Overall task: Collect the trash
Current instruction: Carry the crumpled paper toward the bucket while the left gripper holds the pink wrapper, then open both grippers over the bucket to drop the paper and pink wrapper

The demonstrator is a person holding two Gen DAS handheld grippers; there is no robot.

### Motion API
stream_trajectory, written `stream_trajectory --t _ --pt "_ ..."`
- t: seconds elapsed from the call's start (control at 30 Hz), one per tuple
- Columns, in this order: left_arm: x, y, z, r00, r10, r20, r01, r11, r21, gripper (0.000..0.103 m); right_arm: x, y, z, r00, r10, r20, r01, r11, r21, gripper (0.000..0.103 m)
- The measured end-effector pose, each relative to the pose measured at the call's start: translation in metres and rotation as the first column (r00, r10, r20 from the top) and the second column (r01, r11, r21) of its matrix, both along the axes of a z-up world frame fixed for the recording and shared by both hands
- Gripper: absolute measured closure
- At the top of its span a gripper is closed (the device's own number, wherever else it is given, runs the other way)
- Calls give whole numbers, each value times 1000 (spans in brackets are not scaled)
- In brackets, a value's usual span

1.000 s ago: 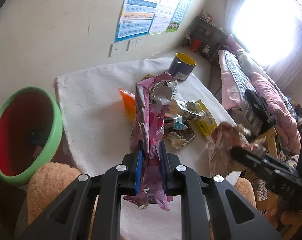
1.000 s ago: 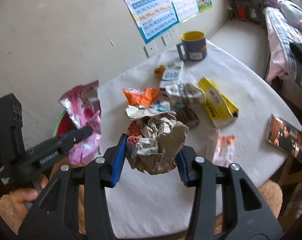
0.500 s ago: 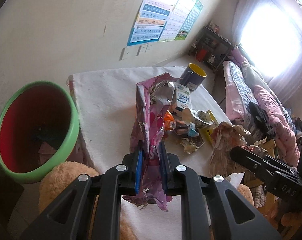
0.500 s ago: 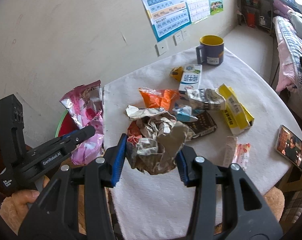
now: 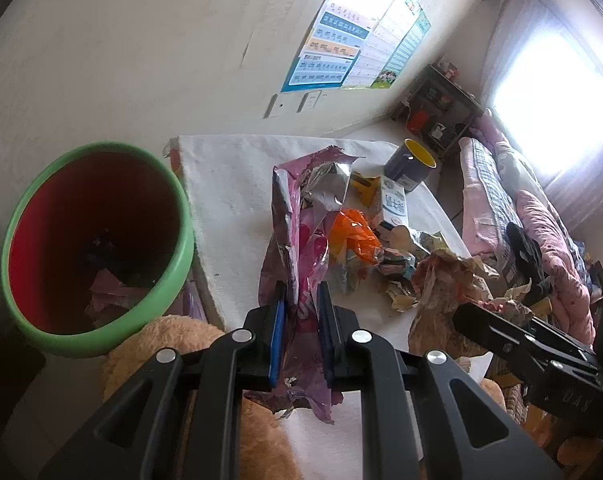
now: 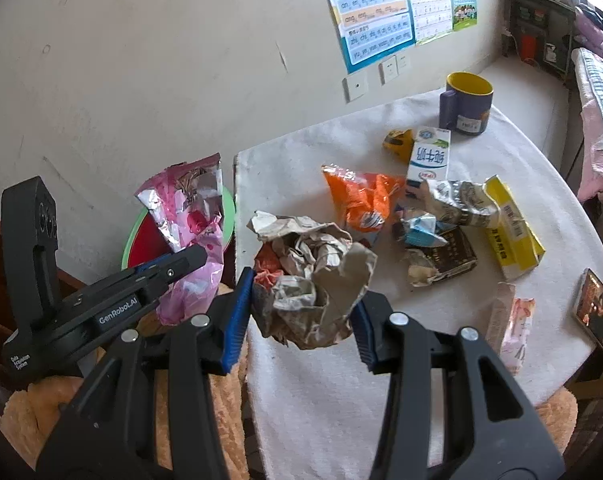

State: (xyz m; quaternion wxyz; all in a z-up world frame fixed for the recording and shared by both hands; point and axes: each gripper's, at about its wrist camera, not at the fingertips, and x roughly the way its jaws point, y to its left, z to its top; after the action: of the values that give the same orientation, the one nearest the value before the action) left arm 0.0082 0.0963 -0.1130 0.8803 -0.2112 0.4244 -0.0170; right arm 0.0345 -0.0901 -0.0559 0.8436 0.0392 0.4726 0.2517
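Both grippers have swung toward the green-rimmed bin point(image 5: 97, 248), left gripper point(image 5: 301, 312) jaws clamped on the pink foil wrapper point(image 5: 301, 216) near the tabletop point(image 6: 381, 392) edge, right gripper point(image 6: 303, 308) jaws squeezing the crumpled paper wad point(image 6: 317, 276) — release early and either could miss the rim and hit the floor.

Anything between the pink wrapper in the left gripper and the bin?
Nothing in the way. In the left wrist view, only bare tablecloth edge and wall separate the pink wrapper, clamped in the left gripper, from the green-rimmed bin.
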Motion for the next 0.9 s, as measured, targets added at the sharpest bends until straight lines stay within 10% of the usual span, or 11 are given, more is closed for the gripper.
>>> stream_trajectory --t 0.9 --pt "-21 81 -8 983 183 5 -183 983 -32 90 9 89 -3 987 161 -19 -161 987 -12 59"
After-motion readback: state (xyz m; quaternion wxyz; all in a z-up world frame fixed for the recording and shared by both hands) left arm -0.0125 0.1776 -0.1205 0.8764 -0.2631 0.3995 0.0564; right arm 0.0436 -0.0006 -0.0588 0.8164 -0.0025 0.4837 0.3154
